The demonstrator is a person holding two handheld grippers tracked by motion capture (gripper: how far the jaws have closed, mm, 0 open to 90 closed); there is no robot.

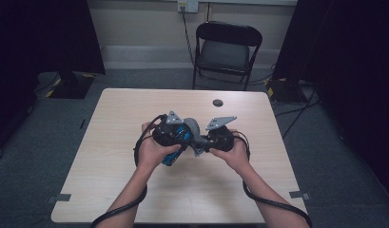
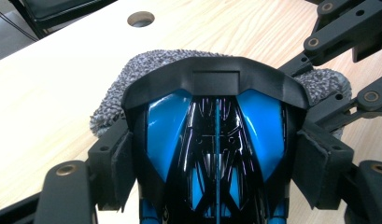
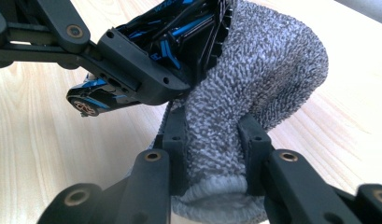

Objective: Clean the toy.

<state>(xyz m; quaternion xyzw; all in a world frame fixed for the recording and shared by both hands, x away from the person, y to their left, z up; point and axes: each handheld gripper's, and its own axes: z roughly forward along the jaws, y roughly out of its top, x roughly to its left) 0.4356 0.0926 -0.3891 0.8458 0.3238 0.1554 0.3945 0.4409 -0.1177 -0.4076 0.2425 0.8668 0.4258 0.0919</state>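
A glossy blue and black toy car (image 2: 216, 140) sits between the pads of my left gripper (image 2: 216, 158), which is shut on its sides. A grey terry sock (image 3: 268, 70) is pinched near its cuff by my right gripper (image 3: 214, 140), which is shut on it. The sock's bulging end presses against the car's black end piece (image 2: 216, 79). In the high view both grippers meet over the table's middle, the left gripper (image 1: 182, 137) with the car (image 1: 173, 159) and the right gripper (image 1: 199, 145) with the sock (image 1: 193, 126). One small wheel (image 3: 88, 106) shows under the car.
The light wooden table (image 1: 135, 109) has a round cable hole (image 1: 218, 102) near its far edge. A black folding chair (image 1: 226, 47) stands behind the table. Cables trail from both grippers along the forearms to the near edge.
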